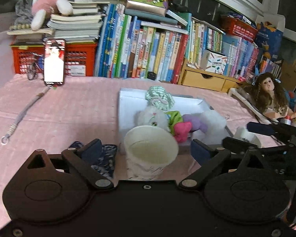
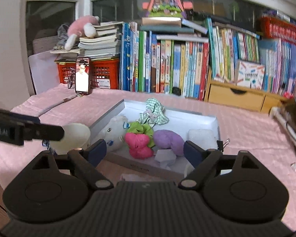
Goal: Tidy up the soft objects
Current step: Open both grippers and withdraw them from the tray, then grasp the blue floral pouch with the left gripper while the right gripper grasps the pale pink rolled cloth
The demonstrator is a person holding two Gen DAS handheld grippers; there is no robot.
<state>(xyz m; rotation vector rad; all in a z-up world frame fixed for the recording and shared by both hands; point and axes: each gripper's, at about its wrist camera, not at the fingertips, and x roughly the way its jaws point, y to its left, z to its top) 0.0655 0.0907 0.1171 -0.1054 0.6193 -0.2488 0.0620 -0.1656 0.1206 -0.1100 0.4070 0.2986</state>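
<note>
A white shallow box (image 1: pixel 128 102) (image 2: pixel 187 122) on the pink tablecloth holds soft things: a green checked cloth (image 1: pixel 159 97) (image 2: pixel 153 110), a white plush (image 1: pixel 153 117) (image 2: pixel 115 131), a green piece (image 2: pixel 140 128), a pink plush (image 1: pixel 182 131) (image 2: pixel 139 143), a purple plush (image 1: pixel 195 122) (image 2: pixel 168 140) and a white sponge (image 2: pixel 202 137). My left gripper (image 1: pixel 146 152) is open, its jaws either side of a paper cup (image 1: pixel 151 152) (image 2: pixel 73 136) just before the box. My right gripper (image 2: pixel 145 151) is open and empty at the box's near edge.
A blue patterned cloth (image 1: pixel 105 160) lies by the cup. A phone (image 1: pixel 54 61) leans on a red crate (image 1: pixel 79 57) at the back left, with a lanyard (image 1: pixel 23 114) before it. Books (image 1: pixel 148 55) line the back. A doll (image 1: pixel 268 94) sits at the right. A binder clip (image 2: pixel 224 143) sits by the box.
</note>
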